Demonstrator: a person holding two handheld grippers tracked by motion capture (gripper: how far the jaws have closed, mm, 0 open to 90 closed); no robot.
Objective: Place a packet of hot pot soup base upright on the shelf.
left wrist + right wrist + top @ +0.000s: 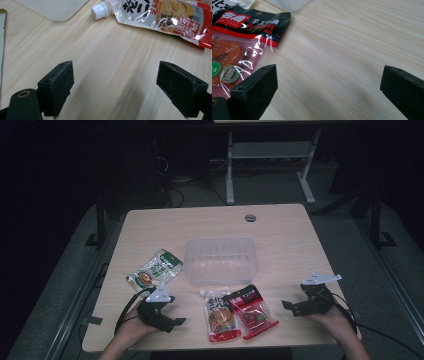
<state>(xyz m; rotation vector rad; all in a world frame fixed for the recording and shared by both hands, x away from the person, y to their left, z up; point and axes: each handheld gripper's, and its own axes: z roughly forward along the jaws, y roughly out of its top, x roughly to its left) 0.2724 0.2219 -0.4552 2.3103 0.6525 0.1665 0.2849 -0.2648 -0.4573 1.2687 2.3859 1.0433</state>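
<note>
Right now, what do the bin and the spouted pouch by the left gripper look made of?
Bin: thin translucent plastic, apparently; the table's wood grain shows through its frosted walls. Spouted pouch: glossy printed plastic film, by its bright glare and creases, with a hard white screw cap.

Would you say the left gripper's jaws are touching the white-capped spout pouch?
Apart. In the left gripper view, bare table lies between the open left gripper and the spout pouch farther on.

Dim, dark-edged high view; glare glints on the red pouch [242, 50].
</note>
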